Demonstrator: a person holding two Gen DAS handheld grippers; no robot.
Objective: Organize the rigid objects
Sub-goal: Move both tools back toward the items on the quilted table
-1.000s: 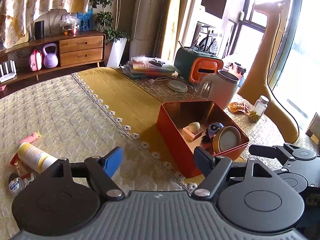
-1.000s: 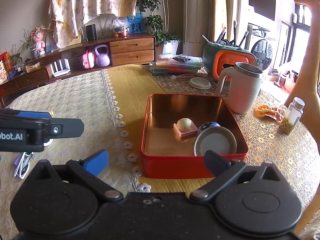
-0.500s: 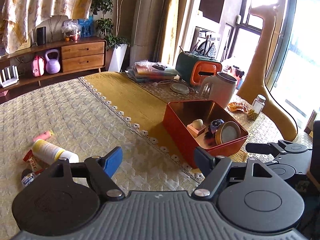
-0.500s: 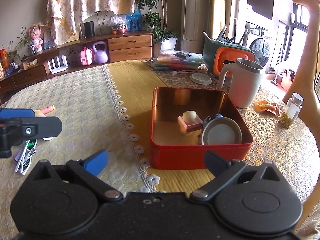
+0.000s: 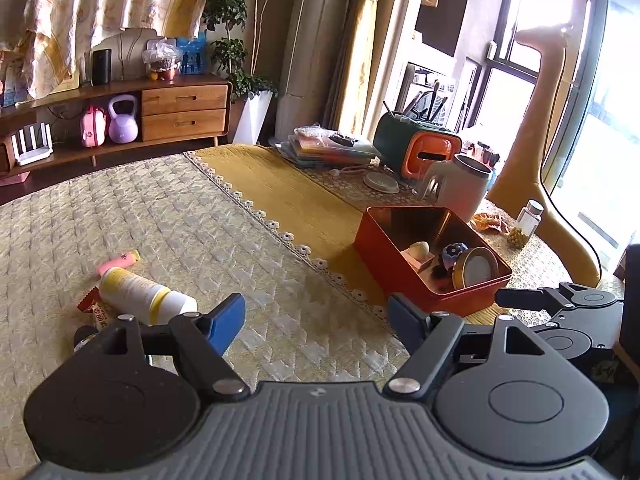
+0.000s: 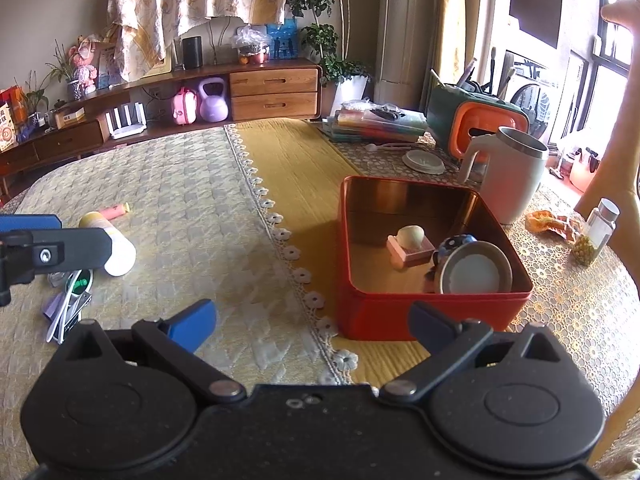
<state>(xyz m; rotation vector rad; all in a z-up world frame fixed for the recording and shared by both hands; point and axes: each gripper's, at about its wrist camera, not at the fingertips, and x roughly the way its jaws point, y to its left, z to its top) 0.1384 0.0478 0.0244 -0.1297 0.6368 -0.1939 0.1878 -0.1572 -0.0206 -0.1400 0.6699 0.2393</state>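
A red tin box (image 6: 424, 316) (image 5: 404, 264) sits on the yellow runner, holding a pink block with a pale egg shape (image 6: 410, 242), a dark blue ball and a round lidded tin (image 6: 476, 270). To its left on the quilted cloth lie a white and yellow bottle (image 5: 140, 292) (image 6: 116, 254), a pink tube (image 5: 118, 261), a snack wrapper and small items (image 6: 70, 296). My left gripper (image 5: 316, 320) is open over bare cloth, right of the bottle. My right gripper (image 6: 312, 322) is open near the box's front left corner, with nothing between its fingers.
A white mug (image 6: 510, 176), an orange and green holder (image 6: 476, 124), a stack of books (image 6: 376, 122), a small lid (image 6: 424, 160), a glass jar (image 6: 596, 232) and an orange wrapper (image 6: 552, 222) stand behind and right of the box. A sideboard lines the far wall.
Both grippers have drawn back and leftward from the red box, which now looks smaller and further right. The bottle and the other loose items have come further into view. The jaws kept their width.
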